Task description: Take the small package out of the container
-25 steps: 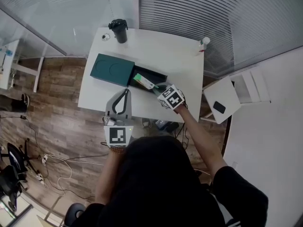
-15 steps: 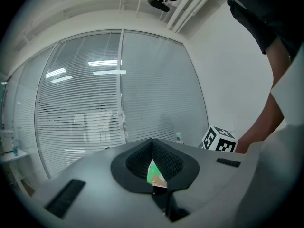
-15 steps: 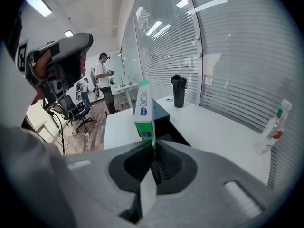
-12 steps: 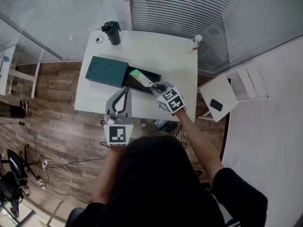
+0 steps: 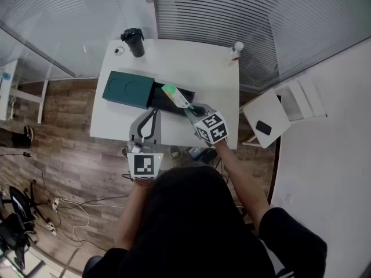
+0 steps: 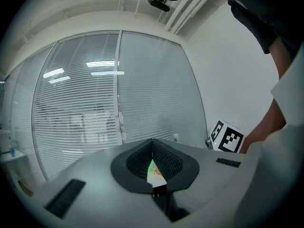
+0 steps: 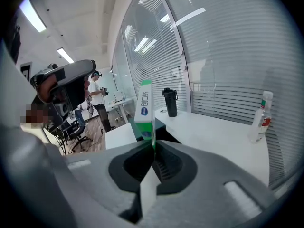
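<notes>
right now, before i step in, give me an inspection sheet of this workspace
surface: white table, few things on it
job's things: dark green container, black inner tray slid out to its right; small package, green and white, upright over that tray
clutter: black tumbler at the back left, small round item beside it; spray bottle at the back right
grippers: right gripper shut on the small package's lower edge; left gripper shut, empty, over the table's near edge
cables: loose cables on the wood floor left of the table
surroundings: blinds behind glass walls; white side table at the right
</notes>
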A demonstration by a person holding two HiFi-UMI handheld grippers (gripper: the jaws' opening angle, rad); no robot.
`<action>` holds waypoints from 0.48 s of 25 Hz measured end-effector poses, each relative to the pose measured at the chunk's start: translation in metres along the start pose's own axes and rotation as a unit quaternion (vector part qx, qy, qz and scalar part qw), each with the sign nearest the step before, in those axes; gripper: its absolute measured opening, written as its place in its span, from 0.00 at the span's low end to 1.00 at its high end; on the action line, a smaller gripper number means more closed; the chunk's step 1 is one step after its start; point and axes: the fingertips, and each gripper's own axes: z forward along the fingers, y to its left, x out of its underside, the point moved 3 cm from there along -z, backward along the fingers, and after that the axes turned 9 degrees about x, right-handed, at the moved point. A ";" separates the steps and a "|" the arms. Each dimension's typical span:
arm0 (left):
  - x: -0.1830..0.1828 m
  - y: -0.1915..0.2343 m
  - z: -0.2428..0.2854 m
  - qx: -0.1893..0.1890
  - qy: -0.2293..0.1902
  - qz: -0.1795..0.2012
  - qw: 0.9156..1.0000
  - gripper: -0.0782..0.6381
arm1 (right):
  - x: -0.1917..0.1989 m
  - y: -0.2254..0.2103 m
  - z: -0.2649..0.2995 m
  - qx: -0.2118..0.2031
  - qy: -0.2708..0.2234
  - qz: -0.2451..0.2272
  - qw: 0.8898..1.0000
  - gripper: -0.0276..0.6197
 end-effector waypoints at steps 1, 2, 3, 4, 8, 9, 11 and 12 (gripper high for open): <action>0.000 0.000 0.000 -0.002 -0.001 -0.005 1.000 0.11 | 0.000 0.000 -0.002 0.002 -0.003 0.004 1.000 0.05; 0.001 0.000 0.001 -0.002 -0.001 -0.005 1.000 0.11 | -0.001 -0.001 -0.004 0.004 -0.007 0.006 1.000 0.05; 0.002 0.000 0.002 -0.001 0.000 -0.001 1.000 0.11 | -0.002 -0.001 -0.005 0.006 -0.012 0.006 1.000 0.05; 0.002 0.000 0.002 0.001 -0.001 0.004 1.000 0.11 | -0.004 0.000 -0.008 0.008 -0.016 0.006 1.000 0.05; 0.000 -0.002 0.004 0.004 0.000 0.013 1.000 0.11 | -0.017 0.003 -0.020 0.012 -0.046 0.014 0.999 0.05; -0.001 -0.002 0.005 0.003 -0.002 0.008 1.000 0.11 | -0.021 0.004 -0.023 0.012 -0.057 0.020 0.998 0.05; -0.002 -0.002 0.007 0.004 -0.007 0.004 1.000 0.11 | -0.027 0.005 -0.029 0.011 -0.076 0.033 0.996 0.05; -0.002 -0.002 0.007 0.004 -0.008 0.004 1.000 0.11 | -0.030 0.007 -0.032 0.010 -0.085 0.039 0.996 0.05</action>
